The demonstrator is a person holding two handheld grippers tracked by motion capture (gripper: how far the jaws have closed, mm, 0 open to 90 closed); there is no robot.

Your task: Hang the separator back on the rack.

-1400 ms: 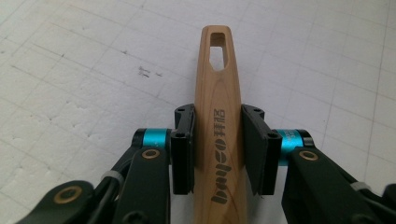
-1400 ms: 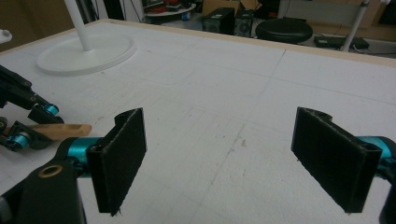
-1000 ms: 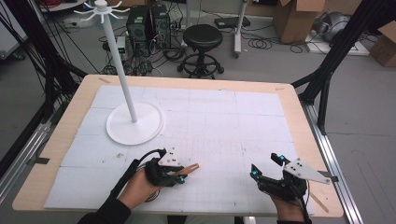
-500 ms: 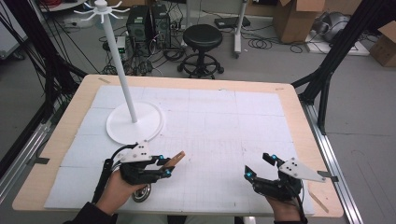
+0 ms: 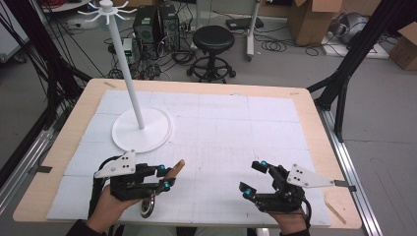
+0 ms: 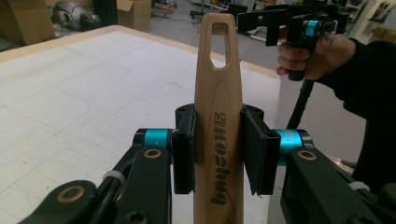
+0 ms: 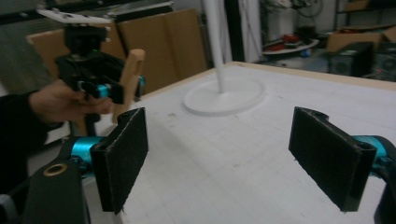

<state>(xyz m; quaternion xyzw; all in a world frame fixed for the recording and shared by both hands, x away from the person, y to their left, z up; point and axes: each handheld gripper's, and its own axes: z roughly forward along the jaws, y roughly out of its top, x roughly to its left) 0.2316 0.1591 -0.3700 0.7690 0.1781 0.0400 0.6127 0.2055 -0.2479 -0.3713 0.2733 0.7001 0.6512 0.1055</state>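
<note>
My left gripper (image 5: 163,178) is shut on a wooden handle (image 6: 218,116) with a slotted hole near its tip and dark printed lettering; the handle (image 5: 175,170) points toward the table's middle, and a metal ring-shaped end (image 5: 146,208) hangs below the hand. In the right gripper view that same handle (image 7: 130,74) stands upright at the left, in the other hand. My right gripper (image 5: 253,178) hovers open near the front right of the table, its two black pads (image 7: 122,156) wide apart with nothing between them. A white rack with a tall pole and round base (image 5: 142,130) stands at the left rear.
A white gridded mat (image 5: 221,132) covers the wooden table (image 5: 310,123). A black stool (image 5: 212,42), computer towers, cables and cardboard boxes sit on the floor beyond the far edge. Black frame legs (image 5: 344,73) stand at the right.
My left gripper with the wooden handle has drawn back toward the front left edge and turned slightly. The right gripper has shifted a little left and stayed open.
</note>
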